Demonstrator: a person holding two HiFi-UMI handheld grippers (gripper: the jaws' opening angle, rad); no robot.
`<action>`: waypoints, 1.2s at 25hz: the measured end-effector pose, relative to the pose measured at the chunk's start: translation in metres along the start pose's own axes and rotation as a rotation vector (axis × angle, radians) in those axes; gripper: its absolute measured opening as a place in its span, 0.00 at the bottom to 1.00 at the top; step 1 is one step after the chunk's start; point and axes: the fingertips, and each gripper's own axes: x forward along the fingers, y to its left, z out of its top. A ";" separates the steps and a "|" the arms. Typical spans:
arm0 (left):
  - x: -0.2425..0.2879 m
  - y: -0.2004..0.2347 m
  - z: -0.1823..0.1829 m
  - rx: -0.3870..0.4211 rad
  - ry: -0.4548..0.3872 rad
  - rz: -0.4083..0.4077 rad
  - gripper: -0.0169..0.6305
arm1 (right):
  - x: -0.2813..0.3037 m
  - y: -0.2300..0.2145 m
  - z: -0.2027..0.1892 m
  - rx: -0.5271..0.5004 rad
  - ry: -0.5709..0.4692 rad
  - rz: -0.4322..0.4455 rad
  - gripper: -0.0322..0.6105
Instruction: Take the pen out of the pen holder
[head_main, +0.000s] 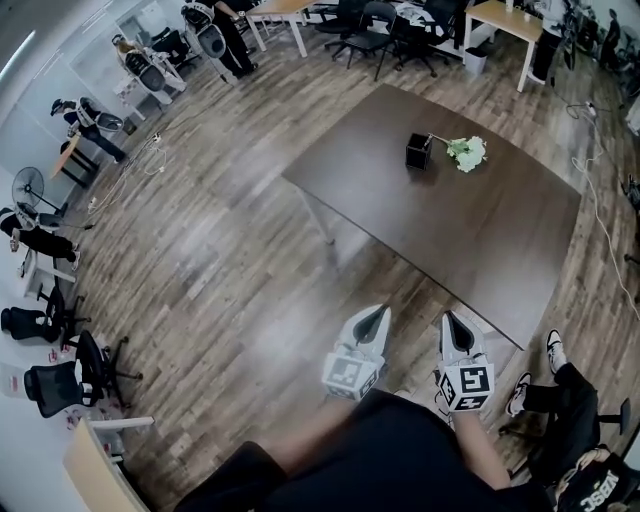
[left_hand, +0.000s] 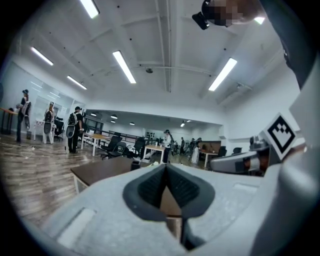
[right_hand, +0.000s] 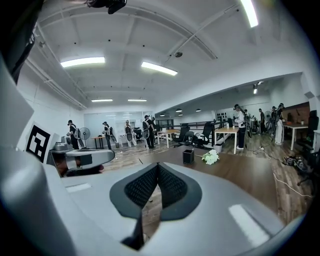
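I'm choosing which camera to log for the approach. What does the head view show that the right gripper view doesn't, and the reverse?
Only the head view: the whole dark table seen from above, the wood floor under the claws, and the person's shoe near the table's corner.

Only the right gripper view: the ceiling lights, and the right claw seen shut with nothing between its jaws.

Both: the black pen holder beside the white flowers, and the left claw. Neither view lets a pen be made out.
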 end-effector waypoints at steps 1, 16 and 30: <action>0.010 0.014 0.002 -0.008 0.004 -0.001 0.03 | 0.016 -0.002 0.004 0.000 0.009 -0.006 0.05; 0.119 0.211 0.072 -0.004 -0.050 -0.063 0.03 | 0.244 0.013 0.090 -0.052 0.035 -0.062 0.05; 0.165 0.363 0.101 -0.047 -0.094 -0.139 0.03 | 0.382 0.048 0.137 -0.087 0.060 -0.128 0.05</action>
